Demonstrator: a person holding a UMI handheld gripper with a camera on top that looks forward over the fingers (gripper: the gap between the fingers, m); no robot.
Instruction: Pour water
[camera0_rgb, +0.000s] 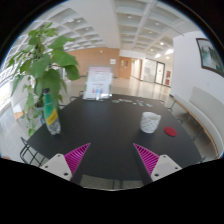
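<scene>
A clear plastic bottle with a green label (51, 112) stands upright on the dark table (105, 130), beyond and left of my fingers. A white cup (150, 122) stands on the table beyond the right finger. My gripper (112, 158) is open and empty, its two pink pads spread wide above the table's near edge. Neither the bottle nor the cup is between the fingers.
A small red lid-like disc (170, 131) lies right of the cup. A leafy green plant (40, 65) stands behind the bottle at the table's left. A white sign stand (98, 84) is on the floor beyond the table. A white bench (195, 105) runs along the right.
</scene>
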